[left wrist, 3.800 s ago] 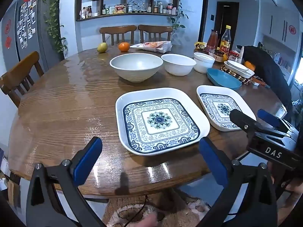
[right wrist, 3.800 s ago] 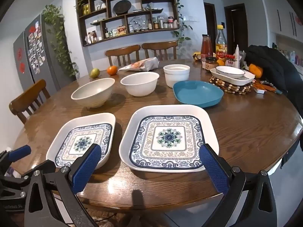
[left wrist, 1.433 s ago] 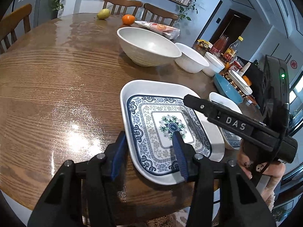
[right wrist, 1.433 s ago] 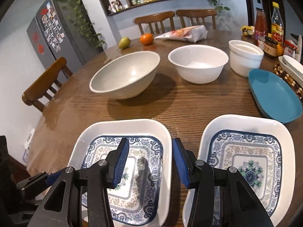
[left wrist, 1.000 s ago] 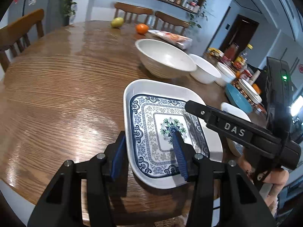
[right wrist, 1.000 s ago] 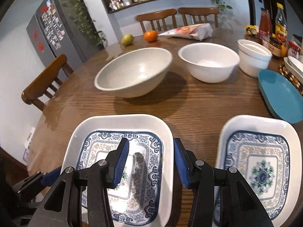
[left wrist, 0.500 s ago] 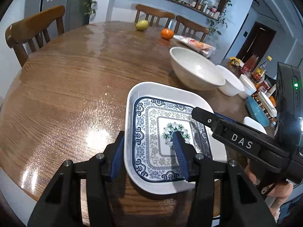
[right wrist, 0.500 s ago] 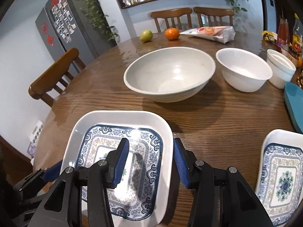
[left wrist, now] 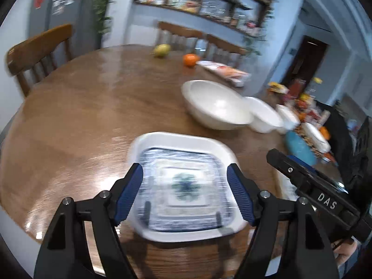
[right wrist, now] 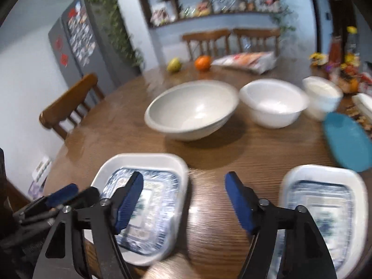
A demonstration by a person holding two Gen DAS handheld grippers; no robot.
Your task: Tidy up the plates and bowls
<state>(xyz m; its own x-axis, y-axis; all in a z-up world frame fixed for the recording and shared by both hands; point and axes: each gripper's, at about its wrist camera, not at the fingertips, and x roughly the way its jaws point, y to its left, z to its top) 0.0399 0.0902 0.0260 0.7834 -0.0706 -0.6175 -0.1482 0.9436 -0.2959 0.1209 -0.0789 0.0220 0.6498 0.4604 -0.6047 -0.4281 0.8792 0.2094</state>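
A square white plate with a blue pattern lies on the wooden table near its front edge, seen also in the right wrist view. My left gripper is open above it, fingers astride it, not gripping. My right gripper is open over bare table between this plate and a second patterned plate at the right. A large grey-white bowl, a white bowl, a small white bowl and a teal plate stand further back. Both views are blurred.
A pear, an orange and a snack packet lie at the table's far side. Bottles and jars crowd the far right. Wooden chairs stand around the round table.
Both grippers have opened and let go of the patterned plate, which now lies further left on the table. Both cameras have pulled back and are moving fast.
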